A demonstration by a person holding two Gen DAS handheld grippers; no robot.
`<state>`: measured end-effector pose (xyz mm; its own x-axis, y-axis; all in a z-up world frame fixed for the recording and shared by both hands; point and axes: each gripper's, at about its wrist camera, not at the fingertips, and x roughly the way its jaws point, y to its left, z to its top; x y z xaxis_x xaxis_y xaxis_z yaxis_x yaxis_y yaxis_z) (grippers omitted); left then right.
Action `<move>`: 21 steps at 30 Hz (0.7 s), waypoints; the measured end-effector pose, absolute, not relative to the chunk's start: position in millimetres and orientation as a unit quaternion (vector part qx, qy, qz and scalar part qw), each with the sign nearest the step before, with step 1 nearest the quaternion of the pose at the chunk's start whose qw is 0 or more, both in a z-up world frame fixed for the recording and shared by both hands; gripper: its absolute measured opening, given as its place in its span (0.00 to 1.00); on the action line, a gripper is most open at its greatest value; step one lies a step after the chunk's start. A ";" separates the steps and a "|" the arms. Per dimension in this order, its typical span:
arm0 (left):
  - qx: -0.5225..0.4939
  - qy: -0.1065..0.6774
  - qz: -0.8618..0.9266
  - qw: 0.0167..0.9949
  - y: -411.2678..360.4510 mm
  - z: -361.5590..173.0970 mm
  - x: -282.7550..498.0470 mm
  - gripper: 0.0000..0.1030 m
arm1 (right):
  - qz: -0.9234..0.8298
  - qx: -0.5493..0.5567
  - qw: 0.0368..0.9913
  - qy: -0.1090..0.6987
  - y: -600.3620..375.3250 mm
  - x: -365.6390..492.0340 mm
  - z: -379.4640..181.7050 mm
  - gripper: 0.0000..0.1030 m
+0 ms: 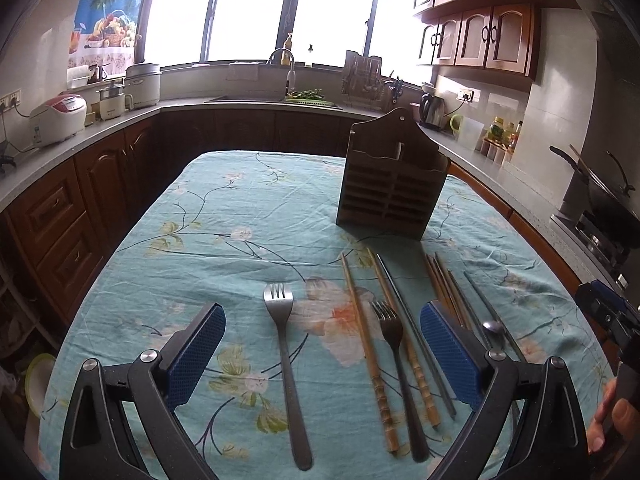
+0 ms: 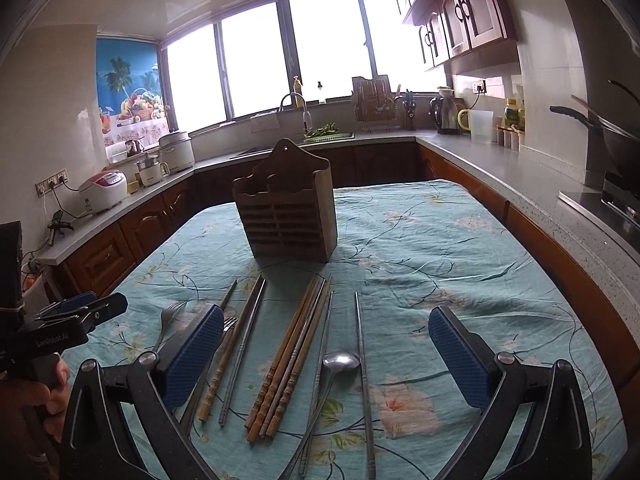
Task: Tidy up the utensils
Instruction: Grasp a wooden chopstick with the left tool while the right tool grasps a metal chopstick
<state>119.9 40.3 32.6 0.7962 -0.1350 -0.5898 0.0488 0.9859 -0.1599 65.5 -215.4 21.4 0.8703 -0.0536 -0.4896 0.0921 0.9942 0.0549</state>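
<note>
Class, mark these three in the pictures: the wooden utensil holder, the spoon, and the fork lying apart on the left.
wooden utensil holder [image 1: 390, 196], left wrist view, slatted front.
spoon [image 2: 341, 361], right wrist view, bowl.
fork [image 1: 279, 304], left wrist view, head below the tines.

two low wrist views, side by side, facing the same wooden holder [image 1: 394, 176] and windows [image 2: 256, 56]

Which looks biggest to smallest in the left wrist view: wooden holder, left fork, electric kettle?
1. Wooden holder: largest in the frame.
2. Left fork: longer than the holder is tall, but far thinner, and nearest the camera, so that is flattered.
3. Electric kettle: smallest, far away on the counter.
</note>
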 end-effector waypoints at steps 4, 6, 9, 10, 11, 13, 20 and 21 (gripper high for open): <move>-0.069 0.341 -0.063 0.935 40.6 34.3 148.7 0.88 | -0.033 0.053 0.957 0.284 -227.6 89.0 17.1 0.94; -0.066 0.354 -0.069 0.930 39.9 34.3 165.9 0.83 | -0.031 0.064 0.950 0.303 -234.9 102.9 13.0 0.89; -0.061 0.374 -0.075 0.922 40.3 34.0 192.4 0.76 | -0.028 0.069 0.940 0.333 -241.2 122.7 5.3 0.77; -0.061 0.381 -0.079 0.919 39.7 33.6 200.6 0.74 | -0.026 0.071 0.937 0.342 -243.0 129.1 2.4 0.74; -0.061 0.388 -0.083 0.916 39.1 33.1 208.6 0.74 | -0.025 0.074 0.933 0.351 -244.3 134.8 -0.6 0.70; -0.053 0.399 -0.085 0.911 37.1 30.5 224.9 0.71 | -0.025 0.072 0.926 0.369 -247.3 147.2 -6.0 0.64; -0.033 0.440 -0.088 0.893 29.2 17.2 275.9 0.63 | -0.029 0.070 0.904 0.420 -254.9 187.7 -30.3 0.40; -0.030 0.444 -0.087 0.891 28.1 14.8 283.0 0.61 | -0.029 0.070 0.901 0.427 -256.4 192.2 -33.9 0.38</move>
<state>283.0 28.1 14.8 0.5898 -0.1824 -0.7866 0.1289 0.9829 -0.1313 192.2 -256.4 -33.9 0.6344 0.0074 -0.7730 0.1120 0.9885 0.1014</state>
